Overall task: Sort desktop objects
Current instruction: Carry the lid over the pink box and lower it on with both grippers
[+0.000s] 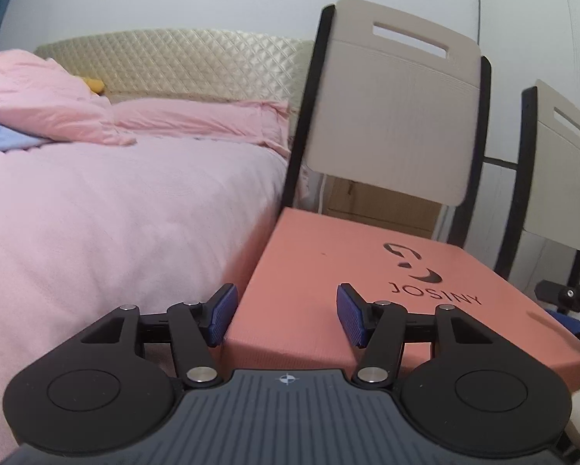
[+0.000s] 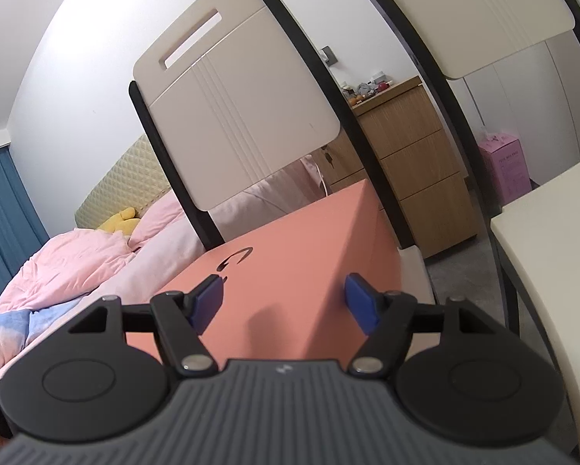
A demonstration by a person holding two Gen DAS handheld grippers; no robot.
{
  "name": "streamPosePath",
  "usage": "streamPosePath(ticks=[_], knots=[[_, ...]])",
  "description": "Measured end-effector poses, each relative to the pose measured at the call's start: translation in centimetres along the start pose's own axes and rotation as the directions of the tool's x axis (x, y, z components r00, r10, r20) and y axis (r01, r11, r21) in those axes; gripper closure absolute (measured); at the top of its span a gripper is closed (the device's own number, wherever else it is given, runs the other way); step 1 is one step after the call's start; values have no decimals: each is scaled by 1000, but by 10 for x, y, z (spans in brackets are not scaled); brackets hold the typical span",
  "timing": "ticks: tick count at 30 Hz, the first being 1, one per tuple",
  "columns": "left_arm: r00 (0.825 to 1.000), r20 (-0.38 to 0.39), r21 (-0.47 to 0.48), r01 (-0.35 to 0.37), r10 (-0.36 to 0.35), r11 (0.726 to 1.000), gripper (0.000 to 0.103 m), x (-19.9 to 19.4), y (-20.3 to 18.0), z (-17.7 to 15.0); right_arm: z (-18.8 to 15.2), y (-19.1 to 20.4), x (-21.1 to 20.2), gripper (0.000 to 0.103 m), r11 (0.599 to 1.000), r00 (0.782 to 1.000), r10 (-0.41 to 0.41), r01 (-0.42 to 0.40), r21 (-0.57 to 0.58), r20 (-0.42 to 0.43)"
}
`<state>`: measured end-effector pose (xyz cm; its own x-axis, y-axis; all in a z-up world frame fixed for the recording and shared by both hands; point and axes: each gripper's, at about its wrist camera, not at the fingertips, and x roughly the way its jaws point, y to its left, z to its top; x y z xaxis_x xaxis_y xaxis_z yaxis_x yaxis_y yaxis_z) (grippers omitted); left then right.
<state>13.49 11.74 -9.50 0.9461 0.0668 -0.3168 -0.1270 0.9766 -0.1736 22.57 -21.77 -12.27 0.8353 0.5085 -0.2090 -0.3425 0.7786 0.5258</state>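
Note:
A salmon-pink JOSINY box (image 1: 351,283) lies on a chair seat next to the bed. It also shows in the right wrist view (image 2: 290,271). My left gripper (image 1: 286,316) is open and empty, its blue pads just above the box's near left corner. My right gripper (image 2: 286,302) is open and empty, hovering over the box's near top. The tip of the right gripper shows at the right edge of the left wrist view (image 1: 572,298).
A beige chair back (image 1: 394,108) with black posts rises behind the box; a second chair (image 1: 561,162) stands to the right. A bed with pink bedding (image 1: 115,213) lies left. A wooden drawer unit (image 2: 413,162), a pink carton (image 2: 506,166) and a white tabletop (image 2: 553,252) are right.

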Motion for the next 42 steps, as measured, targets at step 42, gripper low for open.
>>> streamPosePath(ticks=[42], knots=[[999, -25, 95, -31, 34, 995, 32, 16, -38, -5, -14, 17, -32, 48, 965, 983, -185, 179, -192, -12]])
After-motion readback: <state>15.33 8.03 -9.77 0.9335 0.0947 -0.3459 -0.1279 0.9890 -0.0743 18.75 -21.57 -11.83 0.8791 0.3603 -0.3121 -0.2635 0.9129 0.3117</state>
